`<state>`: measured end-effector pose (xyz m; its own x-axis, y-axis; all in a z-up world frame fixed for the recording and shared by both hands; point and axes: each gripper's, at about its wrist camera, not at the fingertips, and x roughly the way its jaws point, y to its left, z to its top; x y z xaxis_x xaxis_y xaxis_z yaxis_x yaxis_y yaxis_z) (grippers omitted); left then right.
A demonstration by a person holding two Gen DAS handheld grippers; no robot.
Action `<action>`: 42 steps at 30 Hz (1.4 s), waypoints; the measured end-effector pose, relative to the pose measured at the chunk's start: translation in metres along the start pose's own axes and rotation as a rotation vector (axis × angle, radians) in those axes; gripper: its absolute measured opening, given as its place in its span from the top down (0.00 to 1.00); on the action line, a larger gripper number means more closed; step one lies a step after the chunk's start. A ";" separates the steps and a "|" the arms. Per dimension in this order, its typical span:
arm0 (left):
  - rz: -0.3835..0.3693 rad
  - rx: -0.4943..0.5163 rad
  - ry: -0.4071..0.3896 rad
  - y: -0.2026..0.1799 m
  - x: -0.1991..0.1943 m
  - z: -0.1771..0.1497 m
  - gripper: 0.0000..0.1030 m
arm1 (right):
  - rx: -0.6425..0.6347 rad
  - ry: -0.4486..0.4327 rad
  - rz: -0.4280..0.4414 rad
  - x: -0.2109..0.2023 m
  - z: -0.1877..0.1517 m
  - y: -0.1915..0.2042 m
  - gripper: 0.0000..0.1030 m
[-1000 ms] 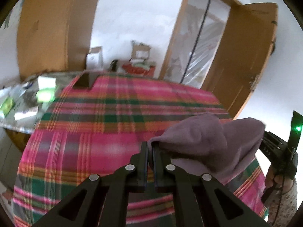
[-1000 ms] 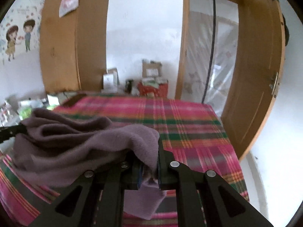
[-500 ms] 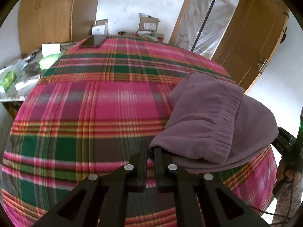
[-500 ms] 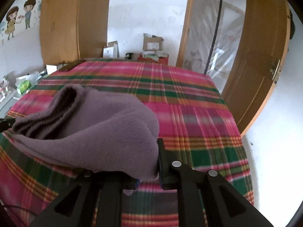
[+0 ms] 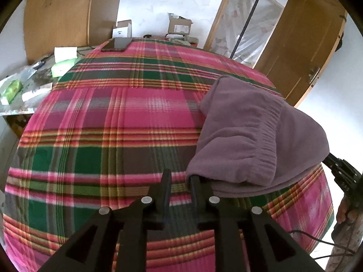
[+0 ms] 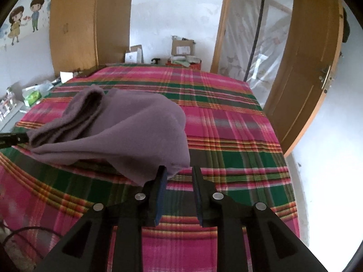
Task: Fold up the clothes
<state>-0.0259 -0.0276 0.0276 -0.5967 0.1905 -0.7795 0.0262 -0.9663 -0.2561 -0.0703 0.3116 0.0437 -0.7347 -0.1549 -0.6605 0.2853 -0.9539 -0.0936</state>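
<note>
A folded purple fleece garment (image 5: 249, 140) (image 6: 127, 127) lies on the bed's pink and green plaid blanket (image 5: 113, 124) (image 6: 226, 136). My left gripper (image 5: 180, 179) sits at the garment's near left corner. Its jaws are opening: the corner rests on the right finger and bare blanket shows in the gap. My right gripper (image 6: 179, 172) is at the garment's near right corner, jaws also opening. That corner droops against its left finger and the pads do not press on it. Each gripper also shows at the other view's edge, the right gripper (image 5: 340, 174) and the left gripper (image 6: 11, 138).
A dark phone (image 5: 116, 44) lies at the bed's far left corner. A cluttered side table (image 5: 22, 86) stands to the left. Cardboard boxes (image 6: 182, 47) sit beyond the bed, and an open wooden door (image 6: 306, 79) is on the right. A cable (image 6: 22, 233) trails at lower left.
The garment, held up in both shut grippers a second ago, has come down onto the blanket. Both pairs of jaws have parted from the cloth corners.
</note>
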 end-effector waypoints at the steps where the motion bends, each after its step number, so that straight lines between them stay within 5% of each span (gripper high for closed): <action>1: -0.001 -0.003 0.002 0.000 0.000 -0.002 0.83 | 0.005 -0.008 0.013 -0.004 0.000 0.001 0.77; 9: 0.009 0.013 -0.006 0.001 -0.009 -0.008 0.79 | 0.032 -0.109 0.162 -0.025 0.015 0.012 0.77; 31: -0.027 -0.045 0.032 0.023 -0.015 -0.034 0.78 | 0.018 0.089 0.511 0.044 0.030 0.089 0.76; 35: -0.052 -0.043 0.029 0.024 -0.015 -0.037 0.78 | 0.000 0.133 0.594 0.051 0.026 0.105 0.61; 42: -0.082 -0.032 0.019 0.025 -0.018 -0.038 0.78 | -0.031 0.185 0.638 0.062 0.025 0.127 0.48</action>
<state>0.0160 -0.0488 0.0140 -0.5825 0.2720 -0.7659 0.0035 -0.9415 -0.3370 -0.0950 0.1743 0.0088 -0.2989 -0.6373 -0.7102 0.6484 -0.6817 0.3388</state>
